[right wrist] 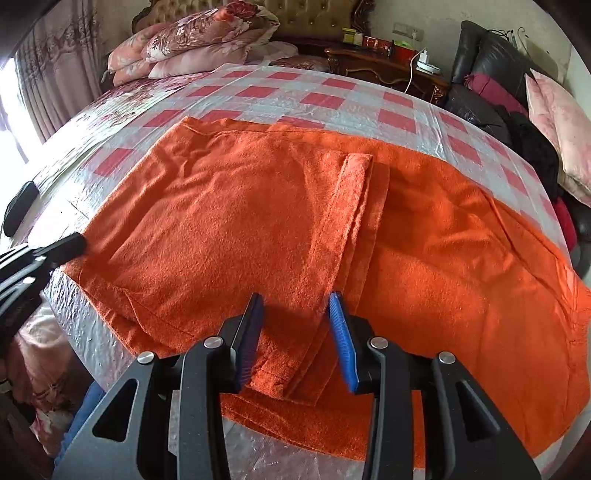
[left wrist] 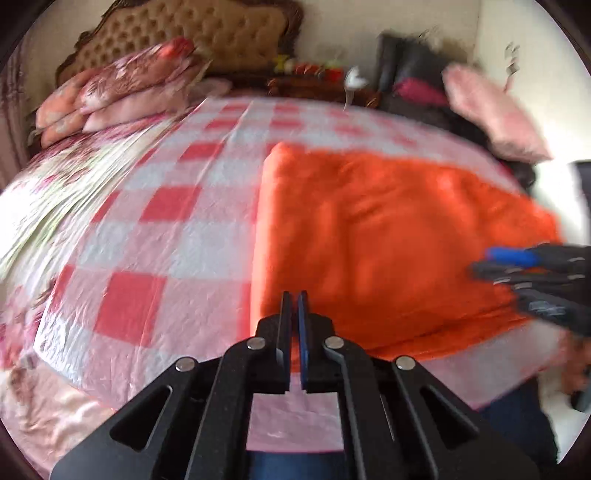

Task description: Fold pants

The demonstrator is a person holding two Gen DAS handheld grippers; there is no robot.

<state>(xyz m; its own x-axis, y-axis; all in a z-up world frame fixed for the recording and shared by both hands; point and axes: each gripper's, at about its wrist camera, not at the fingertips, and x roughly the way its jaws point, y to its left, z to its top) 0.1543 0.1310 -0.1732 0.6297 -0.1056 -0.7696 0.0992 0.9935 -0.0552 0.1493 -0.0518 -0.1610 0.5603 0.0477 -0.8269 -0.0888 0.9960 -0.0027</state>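
Observation:
Orange fleece pants (right wrist: 240, 206) lie flat on a red-and-white checked bed cover (right wrist: 321, 99), with one part folded over the rest and its hem (right wrist: 356, 166) near the middle. My right gripper (right wrist: 295, 297) hovers open just above the near edge of the folded layer, and its pads press on nothing. In the left wrist view the pants (left wrist: 388, 229) fill the right half, and my left gripper (left wrist: 294, 295) is shut and empty over their near left edge. The right gripper (left wrist: 484, 263) shows at the right edge there. The left gripper (right wrist: 74, 245) touches the pants' left edge.
Folded floral quilts (right wrist: 199, 40) are stacked at the head of the bed below a tufted headboard (left wrist: 207, 29). A wooden nightstand (right wrist: 388, 66), a black leather chair (right wrist: 487, 62) with dark clothes and a pink cushion (right wrist: 561, 122) stand at the right. Curtains (right wrist: 55, 55) hang at the left.

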